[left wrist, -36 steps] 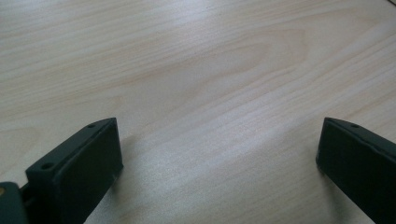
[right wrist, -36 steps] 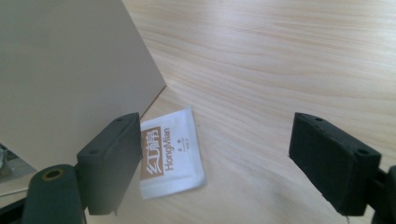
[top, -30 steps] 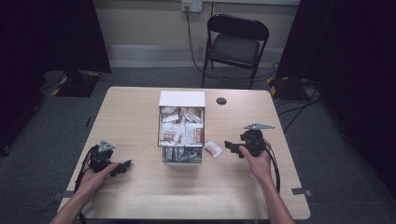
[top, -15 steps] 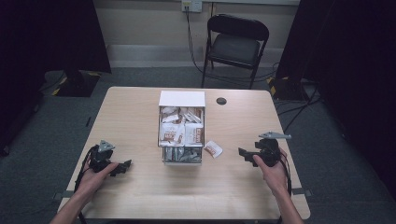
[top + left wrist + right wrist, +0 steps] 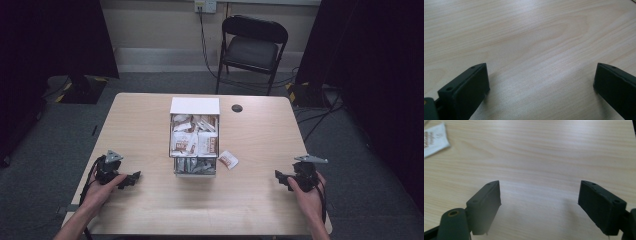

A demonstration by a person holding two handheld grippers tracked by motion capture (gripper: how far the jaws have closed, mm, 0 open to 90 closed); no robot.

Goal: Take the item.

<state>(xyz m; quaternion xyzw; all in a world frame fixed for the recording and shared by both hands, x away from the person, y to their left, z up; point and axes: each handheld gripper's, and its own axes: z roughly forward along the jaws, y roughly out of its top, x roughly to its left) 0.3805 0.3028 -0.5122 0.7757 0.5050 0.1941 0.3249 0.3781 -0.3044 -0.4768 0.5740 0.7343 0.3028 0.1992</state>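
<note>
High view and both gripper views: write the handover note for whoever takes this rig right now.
Left tongs: open, nothing between the jaws, resting near the table's front left edge.
Right tongs: open, nothing between the jaws, low over the table at its front right, well apart from the loose packet.
Things: box of packets at the table's middle, flap open at the back; one loose packet lies flat on the wood just right of the box's front corner.
Done: one packet lies outside the box.
Left: probably more packets to handle; which way they go I cannot tell from this moment.
</note>
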